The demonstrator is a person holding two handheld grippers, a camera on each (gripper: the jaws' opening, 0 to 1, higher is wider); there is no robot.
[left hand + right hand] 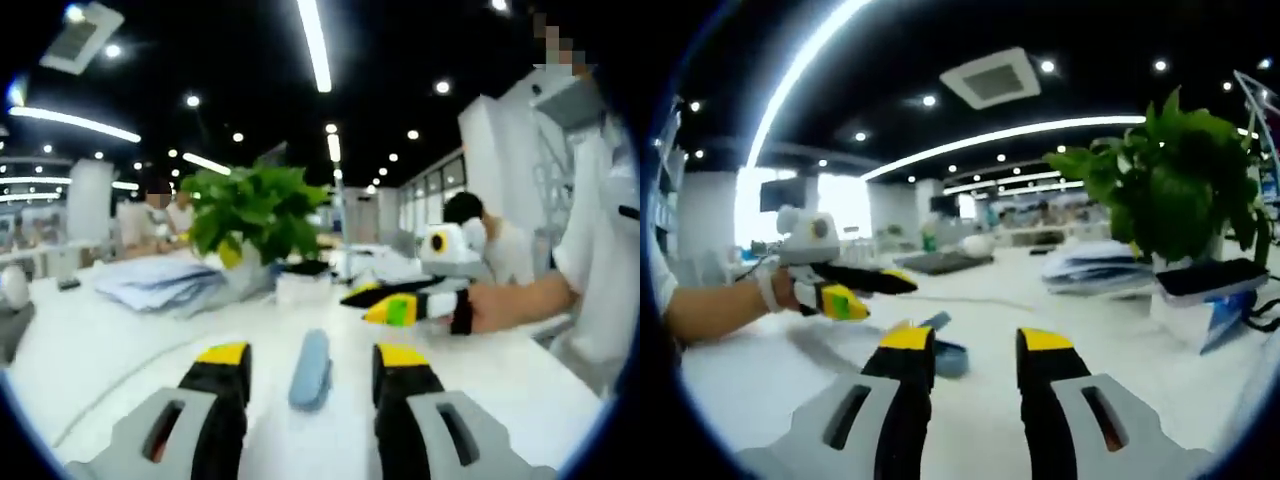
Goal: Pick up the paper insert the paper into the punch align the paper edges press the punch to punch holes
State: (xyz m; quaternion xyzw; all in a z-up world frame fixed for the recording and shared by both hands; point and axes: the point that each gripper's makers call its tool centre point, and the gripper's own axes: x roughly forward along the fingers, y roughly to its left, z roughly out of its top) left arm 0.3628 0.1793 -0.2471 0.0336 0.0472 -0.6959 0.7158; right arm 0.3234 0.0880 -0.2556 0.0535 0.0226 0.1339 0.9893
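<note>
Plainly, the blue punch (311,369) lay flat on the white table (90,350), a narrow rounded bar seen end-on in the left gripper view, between the two spread, empty fingers of the left gripper (312,358) and a little beyond their yellow tips. In the right gripper view the same punch (943,352) sat just past the left-hand tip of the right gripper (975,340), whose fingers also stood apart with nothing between them. Each gripper came into the other's view, held in a hand above the table, its black and yellow jaws closed together. One leafy green plant (257,210) stood in a white pot farther back, with one loose pile of paper (160,280) beside it.
</note>
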